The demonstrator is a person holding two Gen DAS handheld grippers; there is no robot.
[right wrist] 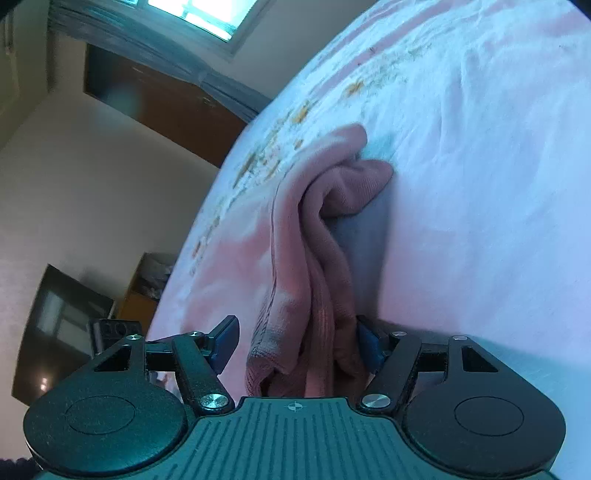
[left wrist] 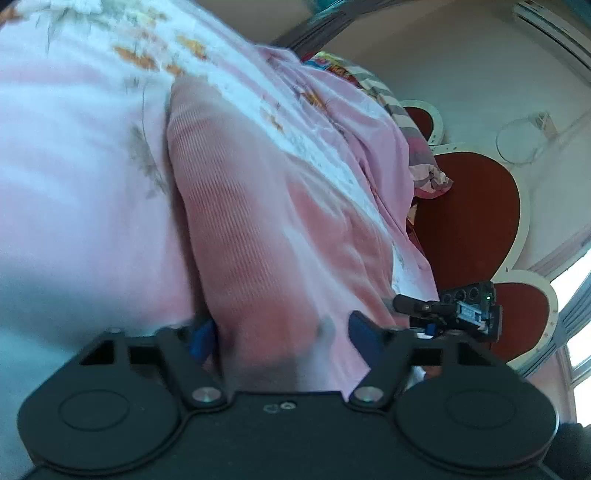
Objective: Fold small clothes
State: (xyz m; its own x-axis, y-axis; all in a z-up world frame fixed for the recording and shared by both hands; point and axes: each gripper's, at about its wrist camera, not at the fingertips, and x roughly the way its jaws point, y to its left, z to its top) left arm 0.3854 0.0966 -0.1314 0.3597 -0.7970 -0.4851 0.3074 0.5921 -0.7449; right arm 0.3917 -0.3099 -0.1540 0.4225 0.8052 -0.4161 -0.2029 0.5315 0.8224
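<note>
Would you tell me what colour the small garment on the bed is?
Dusty pink, finely ribbed garment; the left wrist view shows it best.

Each camera sits on its own hand-held gripper, looking forward along the fingers, angled down and rolled, very close to the bed (left wrist: 74, 155). Left view faces the headboard (left wrist: 469, 206); right view faces the wardrobe (right wrist: 155, 107) and window (right wrist: 207, 14). Both share the pink garment (left wrist: 258, 229) and bedsheet.

1 pink garment (left wrist: 258, 221), 1 bedsheet (left wrist: 74, 166), 2 tools, left (left wrist: 282, 341), right (right wrist: 297, 343)
</note>
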